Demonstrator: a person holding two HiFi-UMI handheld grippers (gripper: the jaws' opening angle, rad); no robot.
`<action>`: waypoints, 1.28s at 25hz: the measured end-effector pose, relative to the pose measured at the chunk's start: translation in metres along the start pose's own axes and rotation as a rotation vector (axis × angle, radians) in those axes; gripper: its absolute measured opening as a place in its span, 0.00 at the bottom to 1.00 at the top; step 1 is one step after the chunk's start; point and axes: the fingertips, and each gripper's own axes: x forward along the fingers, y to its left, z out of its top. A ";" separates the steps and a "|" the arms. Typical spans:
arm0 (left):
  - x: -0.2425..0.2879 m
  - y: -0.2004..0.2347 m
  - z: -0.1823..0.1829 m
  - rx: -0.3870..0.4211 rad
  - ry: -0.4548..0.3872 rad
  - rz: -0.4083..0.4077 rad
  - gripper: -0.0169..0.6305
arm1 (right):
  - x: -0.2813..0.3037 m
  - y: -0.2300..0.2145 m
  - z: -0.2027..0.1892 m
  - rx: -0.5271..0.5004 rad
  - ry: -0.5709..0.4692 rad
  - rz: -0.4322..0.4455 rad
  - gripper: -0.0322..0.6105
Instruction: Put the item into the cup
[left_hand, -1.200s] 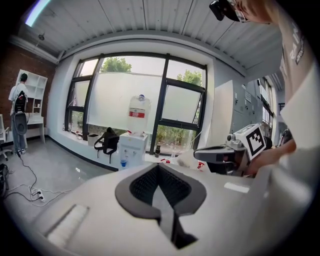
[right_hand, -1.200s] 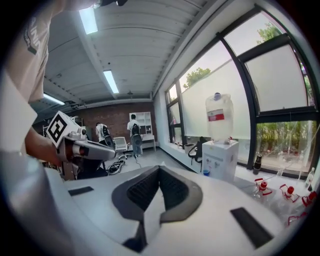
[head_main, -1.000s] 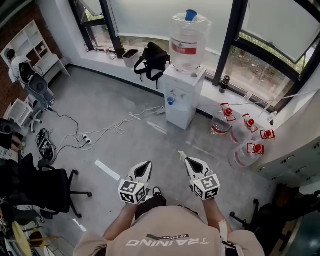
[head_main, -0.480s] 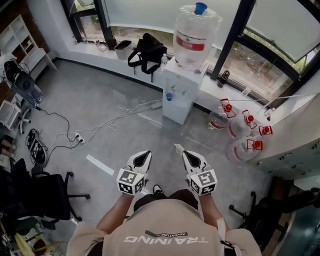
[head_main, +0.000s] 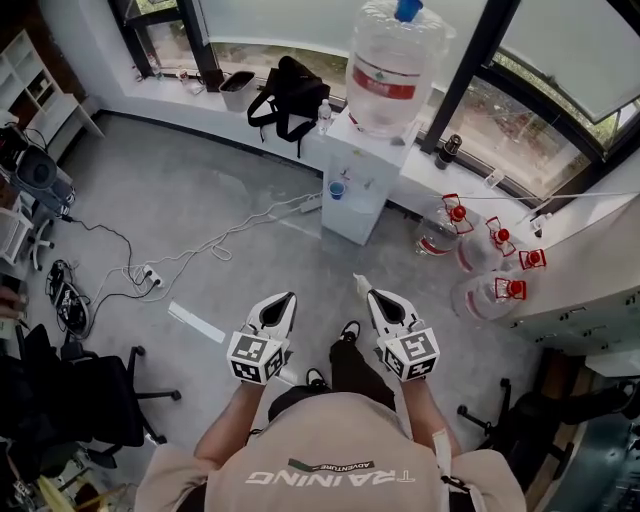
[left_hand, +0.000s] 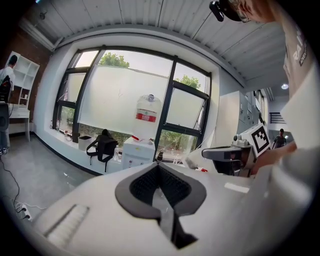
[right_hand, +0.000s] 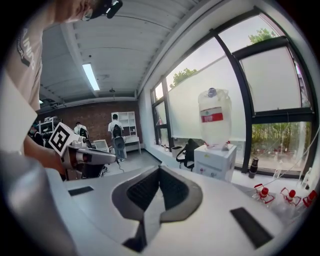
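Observation:
I am standing on a grey floor with both grippers held out in front of me at waist height. My left gripper (head_main: 279, 301) is shut with nothing in it; its pads meet in the left gripper view (left_hand: 158, 166). My right gripper (head_main: 376, 298) is shut, and a small pale item (head_main: 360, 283) sticks out at its tip in the head view. In the right gripper view (right_hand: 159, 168) that item is barely visible. A white water dispenser (head_main: 352, 195) stands ahead, with a small blue cup-like thing (head_main: 336, 190) on its front.
A large water bottle (head_main: 392, 65) tops the dispenser. Several red-capped bottles (head_main: 478, 270) stand on the floor to its right. A black bag (head_main: 288, 92) hangs at the window sill. Cables (head_main: 190, 258) cross the floor on the left, near a black office chair (head_main: 95, 385).
I have stepped forward: the dispenser and window have drawn nearer. Both grippers stay shut and side by side, with the pale item still at the right one's tip.

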 end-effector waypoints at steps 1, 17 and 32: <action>0.006 0.003 0.000 0.001 0.003 0.003 0.04 | 0.006 -0.006 -0.001 0.005 0.001 0.002 0.07; 0.153 0.034 0.080 0.086 0.001 0.055 0.04 | 0.097 -0.150 0.032 0.027 -0.051 0.039 0.07; 0.211 0.075 0.080 0.045 0.070 0.082 0.04 | 0.171 -0.188 0.024 0.043 0.028 0.105 0.07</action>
